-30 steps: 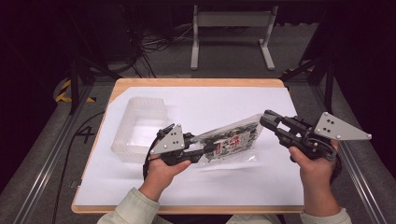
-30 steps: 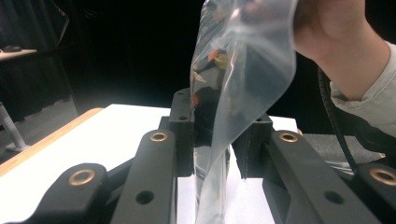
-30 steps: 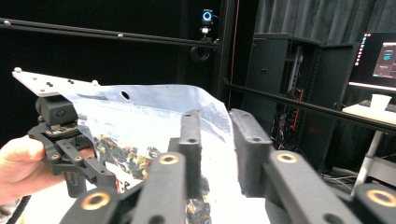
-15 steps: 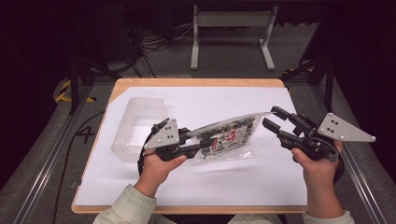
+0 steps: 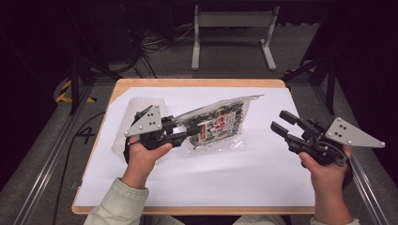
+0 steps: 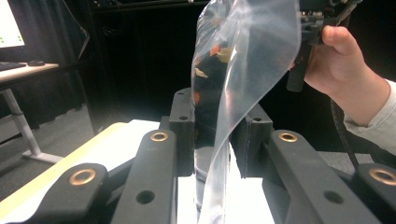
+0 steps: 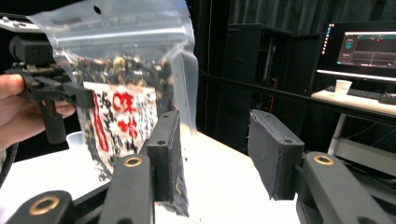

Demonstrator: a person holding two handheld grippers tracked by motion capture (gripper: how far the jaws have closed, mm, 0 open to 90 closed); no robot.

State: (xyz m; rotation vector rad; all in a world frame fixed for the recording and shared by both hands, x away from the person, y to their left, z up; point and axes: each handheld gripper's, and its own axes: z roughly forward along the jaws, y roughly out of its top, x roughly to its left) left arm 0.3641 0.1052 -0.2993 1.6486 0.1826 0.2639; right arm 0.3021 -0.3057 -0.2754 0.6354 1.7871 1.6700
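Clear plastic is pinched between the black jaws of the left gripper (image 5: 180, 137) — in the left gripper view the film of the snack bag (image 6: 243, 70) is seen squeezed flat between the two pads and rising above them. In the high view the bag (image 5: 217, 125) is held by its left end, lifted off the white sheet (image 5: 225, 178) that covers the bench (image 5: 197, 83), its far end tilted up and away; dark contents and a red-and-white label can be made out.

The jaws of the right gripper (image 5: 283, 123) are spread, with nothing between them — they have just been opening. In the right gripper view the bag (image 7: 121, 93) is seen hanging beyond the left pad, apart from both pads, with the other hand and its gripper (image 7: 42, 84) behind it.

A clear plastic tub (image 5: 129, 122) is partly hidden behind the left gripper's grey plate. The right gripper is kept well to the bag's right, near the bench edge.
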